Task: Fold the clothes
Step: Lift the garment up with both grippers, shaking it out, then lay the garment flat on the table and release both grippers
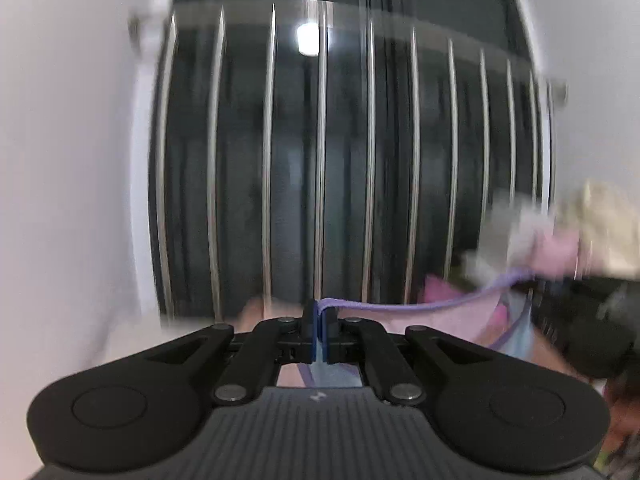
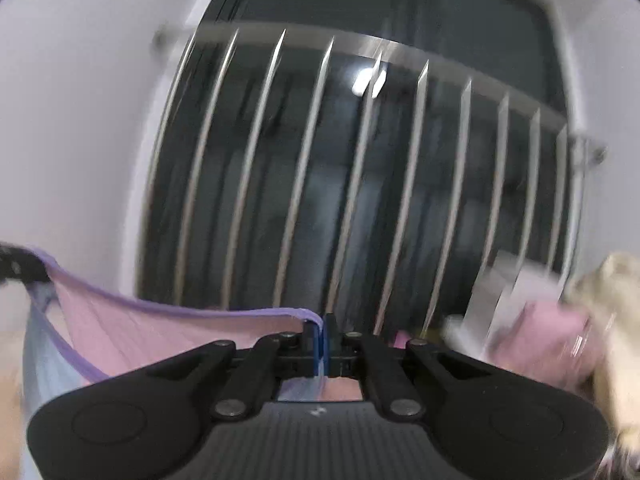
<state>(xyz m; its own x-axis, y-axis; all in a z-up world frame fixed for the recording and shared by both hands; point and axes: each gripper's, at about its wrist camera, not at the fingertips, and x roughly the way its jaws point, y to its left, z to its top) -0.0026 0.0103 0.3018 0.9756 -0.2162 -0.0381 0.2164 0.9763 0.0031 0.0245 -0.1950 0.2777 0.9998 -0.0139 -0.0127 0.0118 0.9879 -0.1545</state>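
A pink and pale blue garment with purple trim point(image 2: 132, 328) hangs stretched between my two grippers, lifted in the air. My left gripper point(image 1: 320, 314) is shut on its purple edge point(image 1: 400, 306), which runs off to the right toward the other black gripper point(image 1: 580, 320). My right gripper point(image 2: 321, 328) is shut on the other end of the same edge; the cloth sags to the left, where the left gripper point(image 2: 20, 266) shows at the edge. Both views are motion-blurred.
Ahead is a dark window behind a metal railing with vertical bars point(image 1: 320, 160), also in the right wrist view point(image 2: 360, 200), with white walls on either side. A blurred pile of pink, white and cream clothes point(image 2: 560, 328) lies at the right; it also shows in the left wrist view point(image 1: 560, 236).
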